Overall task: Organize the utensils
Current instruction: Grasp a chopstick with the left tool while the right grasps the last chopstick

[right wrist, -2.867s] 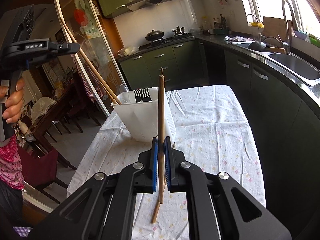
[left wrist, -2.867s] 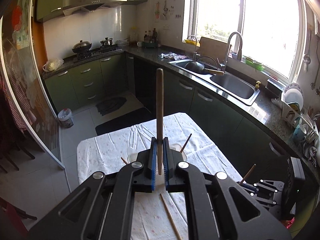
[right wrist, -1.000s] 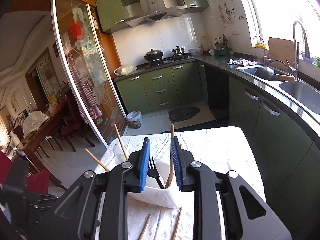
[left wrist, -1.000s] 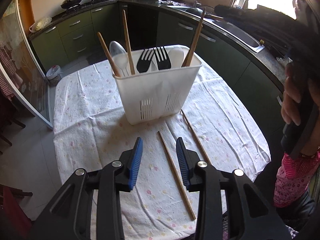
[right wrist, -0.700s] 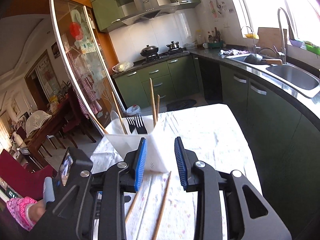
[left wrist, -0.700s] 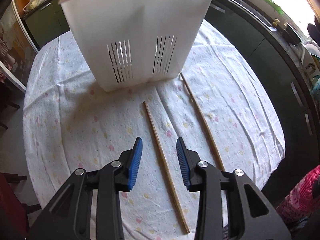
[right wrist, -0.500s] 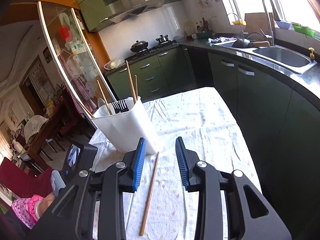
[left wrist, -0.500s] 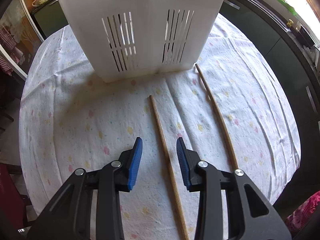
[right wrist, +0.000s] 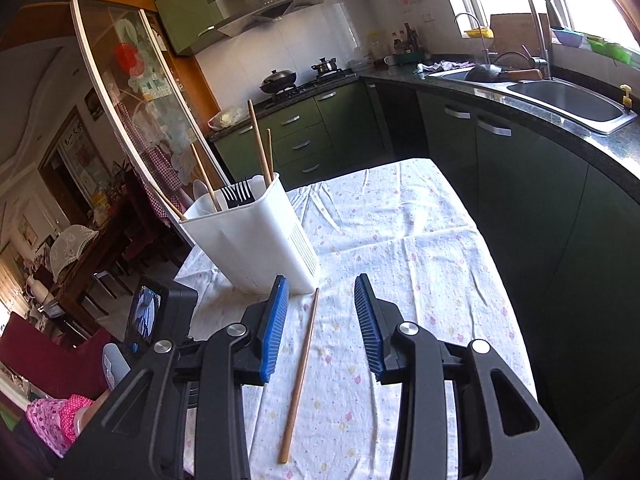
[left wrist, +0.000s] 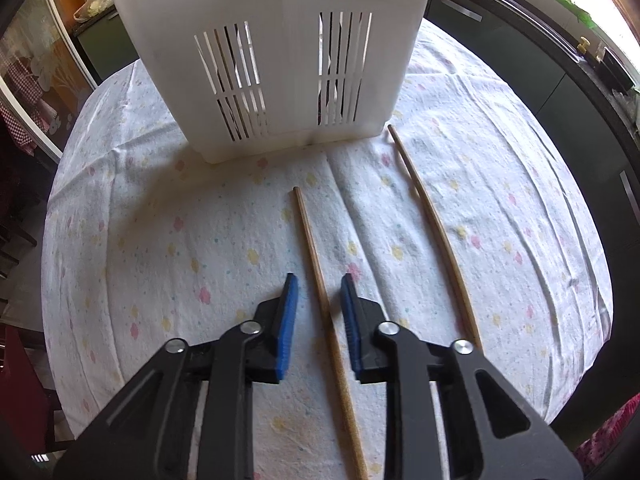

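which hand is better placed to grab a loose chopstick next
Left. The left gripper already straddles a chopstick on the tablecloth, its jaws closing without touching it. The right gripper is opening, above the other chopstick.

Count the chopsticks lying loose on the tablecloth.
2. One chopstick lies between the left gripper's closing jaws, untouched; the other chopstick lies to its right, its tip near the white holder.

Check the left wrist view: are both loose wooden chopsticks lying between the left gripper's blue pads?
No, only one wooden chopstick lies between the closing left gripper; the other chopstick lies off to its right.
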